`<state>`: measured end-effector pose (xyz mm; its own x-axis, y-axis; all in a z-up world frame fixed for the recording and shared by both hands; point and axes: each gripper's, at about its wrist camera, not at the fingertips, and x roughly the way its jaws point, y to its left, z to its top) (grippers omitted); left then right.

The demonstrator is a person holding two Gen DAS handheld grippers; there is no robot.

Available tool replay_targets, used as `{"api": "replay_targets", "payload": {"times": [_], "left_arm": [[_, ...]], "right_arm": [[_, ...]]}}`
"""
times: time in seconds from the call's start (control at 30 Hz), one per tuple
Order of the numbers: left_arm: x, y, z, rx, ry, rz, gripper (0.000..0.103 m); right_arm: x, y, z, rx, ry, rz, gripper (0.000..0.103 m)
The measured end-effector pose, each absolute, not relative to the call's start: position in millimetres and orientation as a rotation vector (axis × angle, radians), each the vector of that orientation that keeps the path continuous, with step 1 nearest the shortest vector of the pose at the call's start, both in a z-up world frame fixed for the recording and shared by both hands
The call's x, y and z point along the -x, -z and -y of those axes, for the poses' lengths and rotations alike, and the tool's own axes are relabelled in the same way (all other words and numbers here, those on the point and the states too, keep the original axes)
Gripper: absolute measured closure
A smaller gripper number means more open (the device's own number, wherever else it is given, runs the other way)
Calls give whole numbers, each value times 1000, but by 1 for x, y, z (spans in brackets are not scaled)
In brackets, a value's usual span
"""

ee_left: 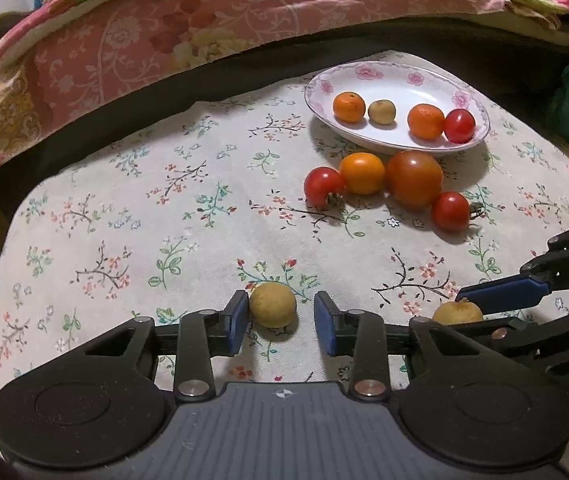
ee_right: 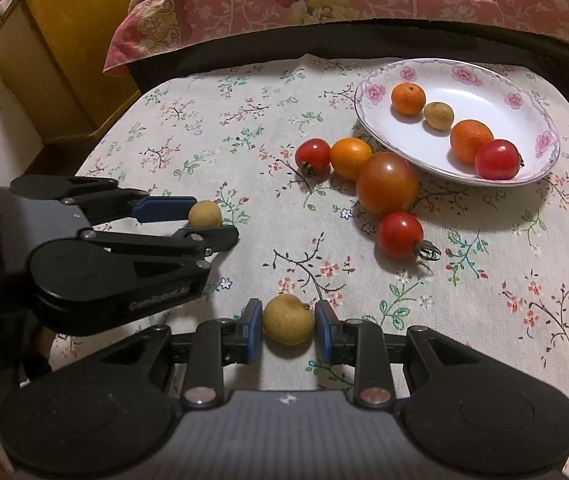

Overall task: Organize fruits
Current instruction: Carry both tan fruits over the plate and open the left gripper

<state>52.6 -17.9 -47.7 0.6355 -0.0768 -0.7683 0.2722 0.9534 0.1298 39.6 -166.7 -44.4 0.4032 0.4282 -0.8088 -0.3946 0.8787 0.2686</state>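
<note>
My left gripper [ee_left: 280, 302] stands open around a small tan fruit [ee_left: 272, 305] on the cloth. The left pad touches the fruit and a gap shows at the right pad. My right gripper [ee_right: 288, 314] is shut on a second tan fruit [ee_right: 288, 319], with both blue pads against it. A flowered white plate [ee_left: 416, 90] at the far right holds two mandarins, a tan fruit and a cherry tomato. In front of the plate lie a big tomato [ee_left: 414, 178], an orange tomato [ee_left: 361, 173] and two cherry tomatoes.
A floral tablecloth [ee_left: 144, 220] covers the table. Behind it runs a bed with a pink quilt [ee_left: 164, 40]. A wooden cabinet [ee_right: 64, 60] stands off the table's far left corner. The two grippers sit close side by side near the front edge.
</note>
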Motion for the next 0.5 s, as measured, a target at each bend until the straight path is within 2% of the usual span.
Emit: {"api": "replay_targets", "payload": {"times": [0.1, 0.5], "left_arm": [[-51, 48, 18, -247, 218, -864, 69], [-53, 29, 17, -140, 239, -871, 70]], "right_arm": [[-39, 44, 165, -28, -513, -1033, 78], [-44, 12, 180, -34, -428, -990, 78]]}}
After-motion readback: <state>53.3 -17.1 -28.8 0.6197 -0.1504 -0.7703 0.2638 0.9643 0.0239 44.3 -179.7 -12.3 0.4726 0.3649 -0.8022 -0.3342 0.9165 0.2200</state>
